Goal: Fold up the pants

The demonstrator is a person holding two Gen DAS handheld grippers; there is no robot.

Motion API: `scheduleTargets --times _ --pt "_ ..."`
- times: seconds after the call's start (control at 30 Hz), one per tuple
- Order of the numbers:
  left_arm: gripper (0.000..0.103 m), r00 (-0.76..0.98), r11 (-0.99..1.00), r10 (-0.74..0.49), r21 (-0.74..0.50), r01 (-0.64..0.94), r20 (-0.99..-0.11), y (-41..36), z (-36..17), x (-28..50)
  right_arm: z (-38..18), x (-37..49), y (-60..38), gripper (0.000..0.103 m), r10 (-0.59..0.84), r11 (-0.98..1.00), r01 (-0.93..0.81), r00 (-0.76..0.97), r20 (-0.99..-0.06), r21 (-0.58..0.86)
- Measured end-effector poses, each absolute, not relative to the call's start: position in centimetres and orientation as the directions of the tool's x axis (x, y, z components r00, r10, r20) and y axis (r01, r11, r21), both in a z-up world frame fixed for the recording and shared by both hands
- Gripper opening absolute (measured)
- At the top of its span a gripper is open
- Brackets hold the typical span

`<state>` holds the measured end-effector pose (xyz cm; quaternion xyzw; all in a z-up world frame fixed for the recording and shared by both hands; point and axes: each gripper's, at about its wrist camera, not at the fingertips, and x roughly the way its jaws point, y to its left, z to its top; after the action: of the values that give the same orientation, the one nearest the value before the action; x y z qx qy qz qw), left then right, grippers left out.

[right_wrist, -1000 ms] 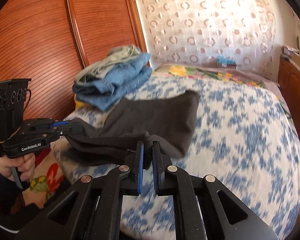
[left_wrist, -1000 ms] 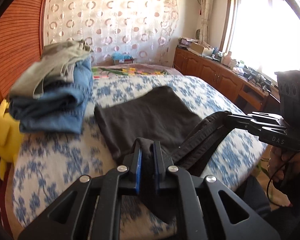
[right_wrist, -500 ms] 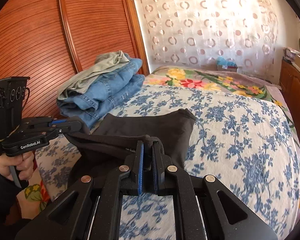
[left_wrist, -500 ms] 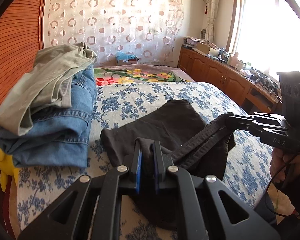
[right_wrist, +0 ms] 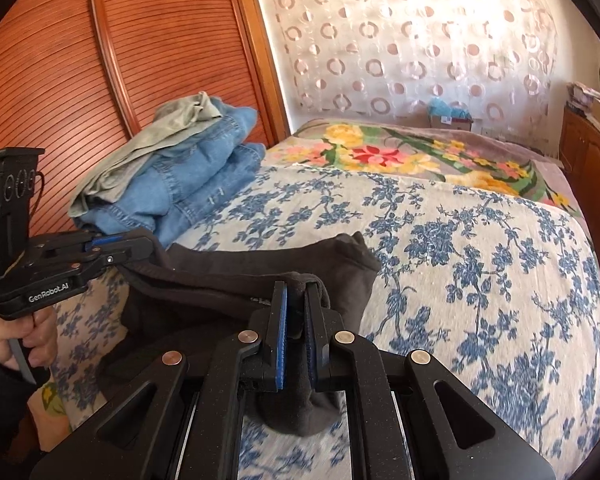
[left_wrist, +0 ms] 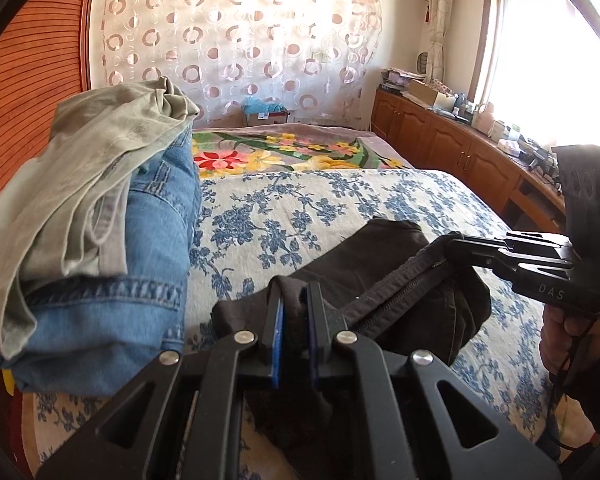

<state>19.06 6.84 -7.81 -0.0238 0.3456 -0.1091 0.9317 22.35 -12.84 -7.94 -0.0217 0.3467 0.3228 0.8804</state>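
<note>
Dark brown pants (left_wrist: pixel 364 264) lie partly on the blue-flowered bedspread (left_wrist: pixel 292 208), their near end lifted. My left gripper (left_wrist: pixel 294 300) is shut on one corner of the waistband; it also shows in the right wrist view (right_wrist: pixel 148 246). My right gripper (right_wrist: pixel 296 300) is shut on the other waistband corner and shows in the left wrist view (left_wrist: pixel 452 242). The waistband with its zipper (left_wrist: pixel 396 292) is stretched between them. The pants also show in the right wrist view (right_wrist: pixel 260 268), the far part resting on the bed.
A stack of folded blue jeans (left_wrist: pixel 140 264) topped with grey-green pants (left_wrist: pixel 92 168) sits on the bed's left side, close to my left gripper. A wooden wardrobe (right_wrist: pixel 80 60) stands on the left, cabinets (left_wrist: pixel 452 156) on the right, a floral blanket (left_wrist: pixel 280 156) beyond.
Both grippers have carried the waistband forward over the bed and closer to the jeans stack. The pants have bunched up and less of them lies flat.
</note>
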Motion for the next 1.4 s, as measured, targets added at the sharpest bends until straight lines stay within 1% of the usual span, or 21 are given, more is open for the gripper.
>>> scheduleTargets --times 0.17,0.27,0.33,0.37,0.43,0.47,0.5,0.57,0.73,0.8,0.9,1.13,1.17,1.27,1.33,1.4 --pt "0.007 0.737 0.976 -0.215 -0.120 0.180 -0.641 6.9 -7.9 20.0 -8.3 23.6 -12.6 0.005 0.542 0.802 -0.568 0.559 -0.627 0.186" --pt "0.013 0.726 0.975 -0.220 -0.119 0.188 -0.652 6.7 -7.8 20.0 -8.8 24.2 -12.2 0.006 0.521 0.812 -0.557 0.557 -0.647 0.173" --pt "0.022 0.725 0.974 -0.219 -0.103 0.201 -0.653 6.4 -7.7 19.7 -9.0 24.2 -12.3 0.008 0.523 0.813 -0.554 0.556 -0.647 0.181" --pt "0.025 0.727 0.974 -0.215 -0.094 0.205 -0.653 6.3 -7.7 19.4 -8.9 24.3 -12.4 0.009 0.526 0.813 -0.551 0.554 -0.645 0.189" --pt "0.039 0.727 0.974 -0.214 -0.088 0.208 -0.652 6.3 -7.5 19.0 -8.8 24.2 -12.7 0.012 0.527 0.815 -0.544 0.555 -0.644 0.198" --pt "0.040 0.730 0.975 -0.212 -0.087 0.206 -0.649 6.3 -7.3 18.8 -8.7 24.2 -12.8 0.016 0.524 0.818 -0.541 0.558 -0.643 0.197" --pt "0.041 0.735 0.975 -0.210 -0.086 0.203 -0.644 6.3 -7.2 18.6 -8.5 24.0 -13.0 0.020 0.516 0.825 -0.532 0.571 -0.638 0.191" --pt "0.041 0.747 0.978 -0.201 -0.084 0.191 -0.634 6.5 -6.8 18.1 -8.2 23.8 -13.3 0.026 0.515 0.828 -0.526 0.581 -0.631 0.191" --pt "0.041 0.746 0.978 -0.200 -0.080 0.194 -0.635 6.9 -6.7 17.4 -7.7 23.3 -13.6 0.028 0.524 0.820 -0.541 0.575 -0.628 0.189" --pt "0.041 0.731 0.978 -0.198 -0.079 0.195 -0.653 6.9 -7.4 17.4 -7.8 23.2 -13.4 0.035 0.527 0.812 -0.555 0.563 -0.637 0.181" --pt "0.041 0.722 0.978 -0.199 -0.086 0.191 -0.663 6.9 -8.2 17.1 -8.1 23.1 -12.8 0.039 0.517 0.804 -0.574 0.547 -0.658 0.155" --pt "0.041 0.707 0.977 -0.200 -0.088 0.192 -0.678 6.8 -9.4 16.6 -9.2 25.1 -10.8 0.038 0.472 0.794 -0.602 0.521 -0.711 0.086" --pt "0.041 0.707 0.978 -0.199 -0.090 0.190 -0.679 6.8 -9.5 16.5 -9.2 25.4 -10.6 0.036 0.457 0.798 -0.599 0.530 -0.715 0.066" --pt "0.041 0.705 0.978 -0.197 -0.092 0.185 -0.681 7.1 -9.7 16.2 -8.9 26.6 -10.3 0.035 0.396 0.826 -0.564 0.593 -0.701 -0.011" --pt "0.041 0.704 0.979 -0.196 -0.092 0.183 -0.683 7.1 -9.8 16.0 -8.5 27.2 -10.8 0.035 0.410 0.834 -0.551 0.585 -0.700 0.028" --pt "0.041 0.703 0.979 -0.195 -0.092 0.182 -0.684 7.2 -9.9 15.8 -8.1 27.1 -11.3 0.035 0.417 0.836 -0.548 0.592 -0.690 0.036"
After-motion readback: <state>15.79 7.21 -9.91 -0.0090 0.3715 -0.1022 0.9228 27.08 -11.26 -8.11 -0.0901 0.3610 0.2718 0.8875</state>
